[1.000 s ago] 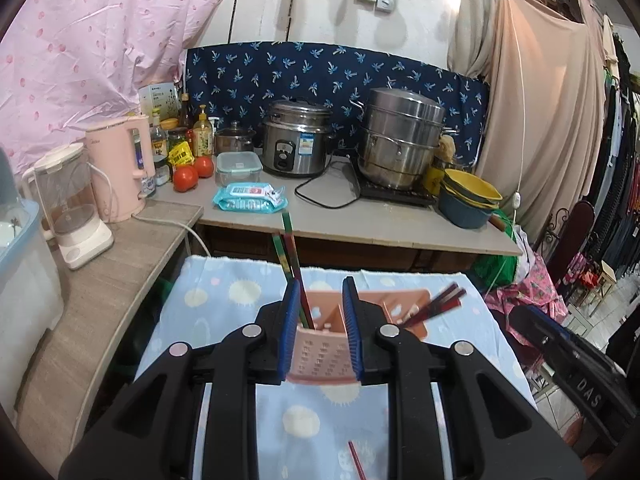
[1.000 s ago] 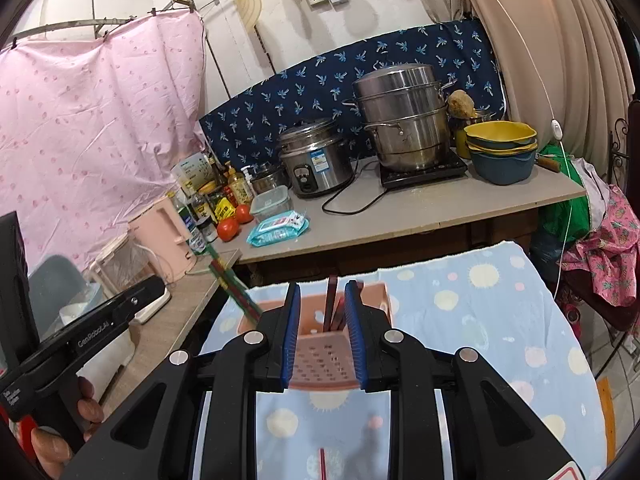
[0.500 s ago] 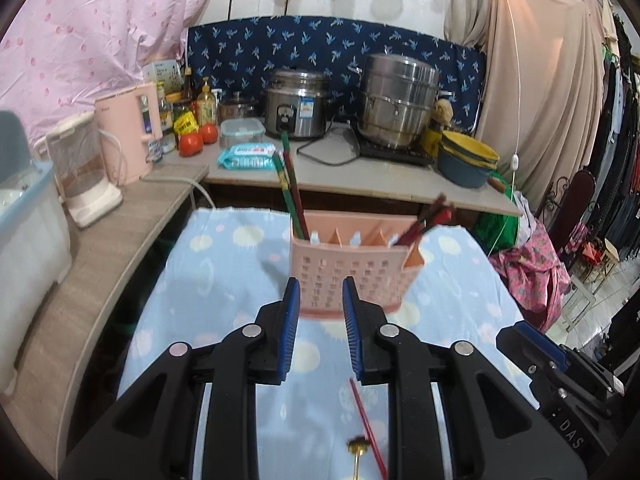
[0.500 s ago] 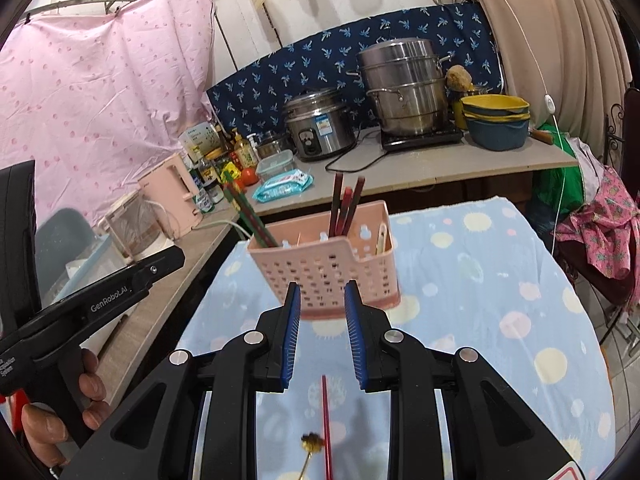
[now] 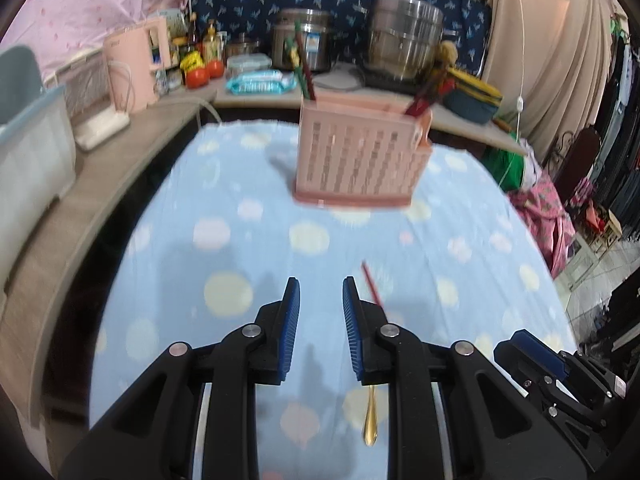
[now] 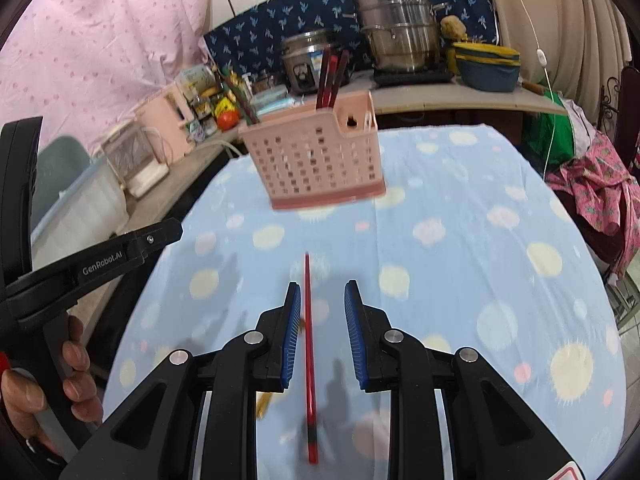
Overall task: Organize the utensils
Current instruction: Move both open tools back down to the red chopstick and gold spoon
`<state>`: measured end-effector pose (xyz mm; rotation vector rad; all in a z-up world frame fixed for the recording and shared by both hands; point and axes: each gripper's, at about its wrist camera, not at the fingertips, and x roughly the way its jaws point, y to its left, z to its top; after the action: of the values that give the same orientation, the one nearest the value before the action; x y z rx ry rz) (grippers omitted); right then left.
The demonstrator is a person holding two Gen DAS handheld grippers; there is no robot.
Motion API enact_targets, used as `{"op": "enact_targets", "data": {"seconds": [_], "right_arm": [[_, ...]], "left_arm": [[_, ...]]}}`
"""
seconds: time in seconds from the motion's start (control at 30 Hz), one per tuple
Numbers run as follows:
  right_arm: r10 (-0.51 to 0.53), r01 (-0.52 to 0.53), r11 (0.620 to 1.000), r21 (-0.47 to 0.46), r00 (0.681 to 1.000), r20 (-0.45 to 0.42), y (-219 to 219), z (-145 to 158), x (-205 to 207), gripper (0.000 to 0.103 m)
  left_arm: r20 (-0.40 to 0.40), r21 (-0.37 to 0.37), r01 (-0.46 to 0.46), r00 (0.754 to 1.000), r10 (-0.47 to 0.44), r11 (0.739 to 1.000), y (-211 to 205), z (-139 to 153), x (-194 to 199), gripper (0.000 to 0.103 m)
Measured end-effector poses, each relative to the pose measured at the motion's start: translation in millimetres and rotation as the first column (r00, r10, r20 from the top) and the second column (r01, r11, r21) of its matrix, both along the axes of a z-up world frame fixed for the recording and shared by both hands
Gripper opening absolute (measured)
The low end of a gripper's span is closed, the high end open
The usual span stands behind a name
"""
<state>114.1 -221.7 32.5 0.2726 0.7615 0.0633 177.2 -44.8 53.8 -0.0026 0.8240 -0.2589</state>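
Observation:
A pink slotted utensil basket (image 5: 360, 152) (image 6: 320, 156) stands on the blue spotted cloth, holding green and red chopsticks. A loose red chopstick (image 6: 309, 352) lies on the cloth between my right gripper's jaws; its tip shows in the left wrist view (image 5: 370, 284). A gold spoon (image 5: 370, 420) lies beside it, partly hidden under the fingers. My left gripper (image 5: 318, 312) is open and empty, well back from the basket. My right gripper (image 6: 320, 316) is open above the chopstick, not closed on it.
Behind the cloth-covered table (image 5: 224, 240) a counter holds a rice cooker (image 6: 304, 60), steel steamer pot (image 6: 396, 36), stacked bowls (image 6: 488, 64), pink kettle (image 5: 132, 64), tomatoes and bottles. A grey bin (image 5: 28, 152) stands left. Clothes hang right.
Both grippers let go of the basket and pulled back toward me. The basket now stands free on the cloth, and the red chopstick and gold spoon came into view under the fingers.

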Motion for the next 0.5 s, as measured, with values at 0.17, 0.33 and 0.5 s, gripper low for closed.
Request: {"op": "enact_targets", "data": {"seconds": [0.17, 0.33, 0.5], "right_arm": [[0.023, -0.022, 1.0, 0.005, 0.997, -0.072, 10.3, -29.9, -23.7, 0.023], [0.04, -0.04, 0.999, 0.007, 0.992, -0.123, 19.7, -50.3, -36.1, 0.023], [0.055, -0.055, 0.998, 0.002, 0.987, -0.149, 27.8, -62.4, -39.0, 0.023]], "left_arm": [[-0.059, 0.032, -0.003, 0.998, 0.005, 0.999, 5.0, -29.2, -20.1, 0.021], [-0.112, 0.048, 0.01, 0.994, -0.005, 0.999, 6.6, -51.0, -34.9, 0.021], [-0.154, 0.062, 0.035, 0.988, -0.025, 0.997, 3.7, -69.1, -48.4, 0.024]]}}
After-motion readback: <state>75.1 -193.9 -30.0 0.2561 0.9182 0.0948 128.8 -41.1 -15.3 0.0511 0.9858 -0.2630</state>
